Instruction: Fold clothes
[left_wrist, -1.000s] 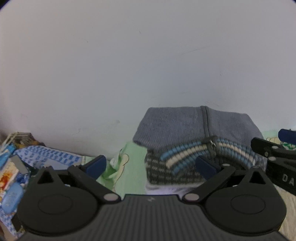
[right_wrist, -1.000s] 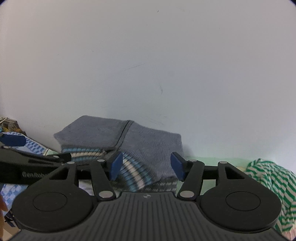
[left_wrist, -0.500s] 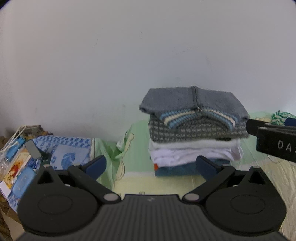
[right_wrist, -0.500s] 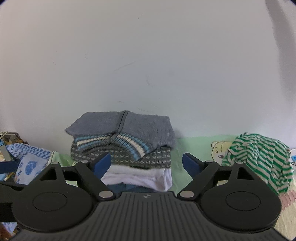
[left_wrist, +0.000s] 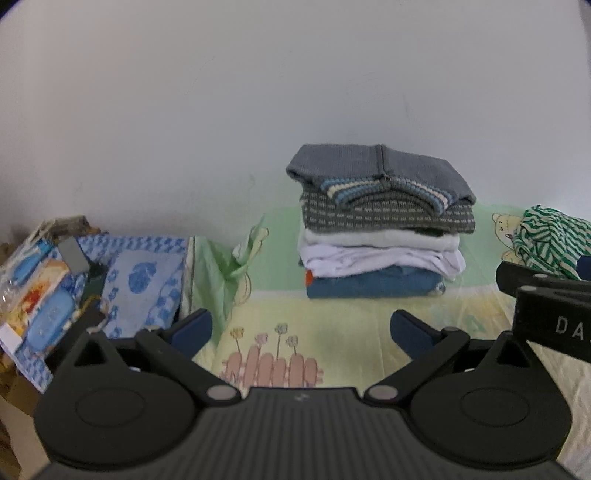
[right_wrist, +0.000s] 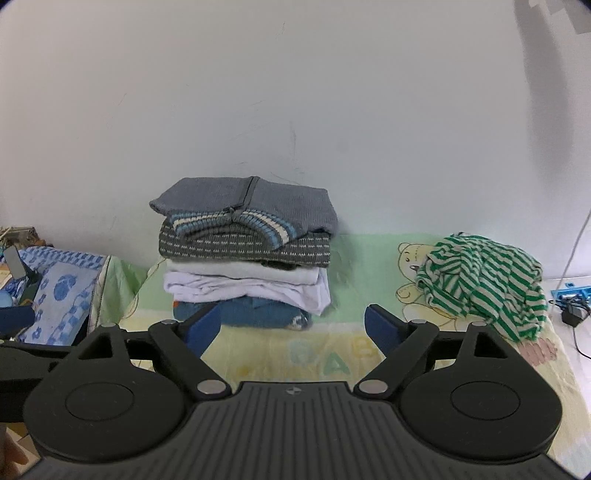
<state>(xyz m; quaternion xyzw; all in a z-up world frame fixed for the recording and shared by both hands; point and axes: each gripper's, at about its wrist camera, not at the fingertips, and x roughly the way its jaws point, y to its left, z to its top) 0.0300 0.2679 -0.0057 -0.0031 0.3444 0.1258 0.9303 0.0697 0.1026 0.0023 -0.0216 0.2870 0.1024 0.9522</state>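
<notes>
both the left gripper (left_wrist: 301, 332) and right gripper (right_wrist: 293, 325) gape empty; the folded stack (right_wrist: 247, 254) hides its lowest garment's shape.

Home bedroom: cartoon bedsheet (right_wrist: 332, 354), folded clothes stack (right_wrist: 247, 258), plain wall (right_wrist: 295, 92).

Left gripper (left_wrist: 301, 330) and right gripper (right_wrist: 293, 321) hang side by side, jaws spread wide, nothing between their blue pads.
</notes>
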